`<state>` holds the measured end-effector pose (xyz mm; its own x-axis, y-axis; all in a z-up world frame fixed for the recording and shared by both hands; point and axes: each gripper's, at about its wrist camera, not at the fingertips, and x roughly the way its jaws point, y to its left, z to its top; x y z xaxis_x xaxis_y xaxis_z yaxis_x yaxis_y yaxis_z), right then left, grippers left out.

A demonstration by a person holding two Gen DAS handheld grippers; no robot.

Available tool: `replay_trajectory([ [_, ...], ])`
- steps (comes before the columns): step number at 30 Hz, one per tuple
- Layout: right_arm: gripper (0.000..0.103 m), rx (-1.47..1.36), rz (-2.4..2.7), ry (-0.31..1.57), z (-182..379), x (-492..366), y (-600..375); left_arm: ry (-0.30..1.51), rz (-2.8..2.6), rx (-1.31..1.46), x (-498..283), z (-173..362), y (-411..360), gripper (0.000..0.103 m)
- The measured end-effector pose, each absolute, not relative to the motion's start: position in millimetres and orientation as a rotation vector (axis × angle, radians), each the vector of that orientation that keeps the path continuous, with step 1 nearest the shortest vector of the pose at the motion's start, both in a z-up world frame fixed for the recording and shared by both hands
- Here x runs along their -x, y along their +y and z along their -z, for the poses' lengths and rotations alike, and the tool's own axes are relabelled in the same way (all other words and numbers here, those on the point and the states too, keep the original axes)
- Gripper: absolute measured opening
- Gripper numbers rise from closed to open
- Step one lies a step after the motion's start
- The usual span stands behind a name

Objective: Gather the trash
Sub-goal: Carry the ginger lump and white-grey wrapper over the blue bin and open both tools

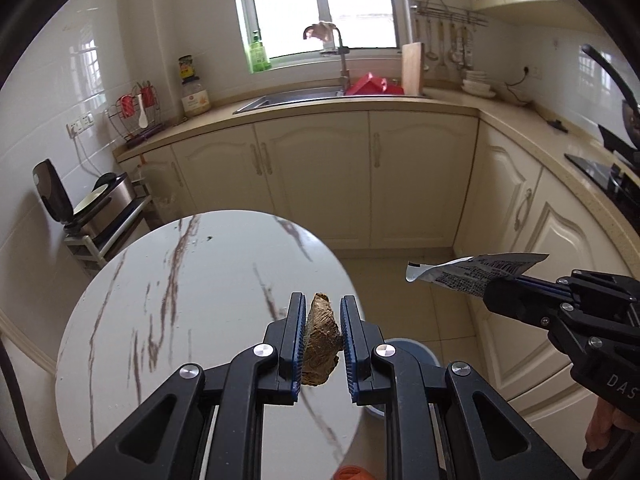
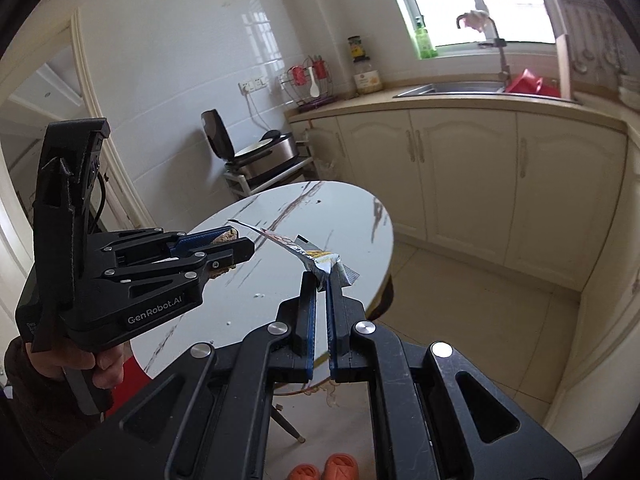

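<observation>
Trash is in both grippers, clear of the round marble table (image 1: 160, 300). The left gripper (image 1: 322, 334) is clamped on a brown crumpled lump (image 1: 320, 344), pinched at mid-body between the pads; it looks light and compressible, so a firm squeeze should hold it. The right gripper (image 2: 321, 280) is closed on a printed foil wrapper (image 2: 316, 258), gripped at one end with the rest projecting forward. The wrapper appears thin, limp and slick; hold near a fold. A blue-grey bin (image 1: 416, 354), partly visible below the table edge, is the likely destination.
</observation>
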<state>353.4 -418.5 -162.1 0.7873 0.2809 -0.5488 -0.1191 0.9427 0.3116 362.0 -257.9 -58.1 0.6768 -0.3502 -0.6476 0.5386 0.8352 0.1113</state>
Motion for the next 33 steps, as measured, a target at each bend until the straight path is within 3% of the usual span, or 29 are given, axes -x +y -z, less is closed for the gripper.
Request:
replay_trajectory([
  [20, 0.005, -0.444, 0.066, 0.72, 254.6, -331.2, -564.7, 0.825, 0.676, -0.47, -478.6, 145.8, -400.8, 0.017],
  [22, 0.005, -0.455, 0.071, 0.734, 263.8, -333.6, -572.0, 0.83, 0.667, -0.483, -486.5, 153.5, -416.9, 0.025],
  [23, 0.005, -0.461, 0.07, 0.741, 268.5, -335.4, -574.8, 0.826, 0.661, -0.496, -488.1, 159.0, -424.1, 0.039],
  [24, 0.005, -0.467, 0.067, 0.747, 272.0, -337.1, -576.5, 0.821, 0.647, -0.51, -489.5, 163.6, -429.1, 0.059],
  [25, 0.005, -0.472, 0.066, 0.751, 275.3, -339.9, -577.5, 0.814, 0.63, -0.521, -491.4, 165.5, -430.6, 0.066],
  [26, 0.005, -0.476, 0.061, 0.756, 278.3, -342.1, -578.0, 0.8, 0.618, -0.524, -493.2, 166.1, -429.9, 0.071],
  [30, 0.005, -0.487, 0.035, 0.767, 288.1, -351.2, -574.2, 0.804, 0.602, -0.536, -501.2, 167.3, -426.4, 0.071],
  [33, 0.012, -0.499, 0.009, 0.77, 292.2, -359.7, -572.7, 0.801, 0.572, -0.54, -503.5, 165.5, -421.5, 0.072],
])
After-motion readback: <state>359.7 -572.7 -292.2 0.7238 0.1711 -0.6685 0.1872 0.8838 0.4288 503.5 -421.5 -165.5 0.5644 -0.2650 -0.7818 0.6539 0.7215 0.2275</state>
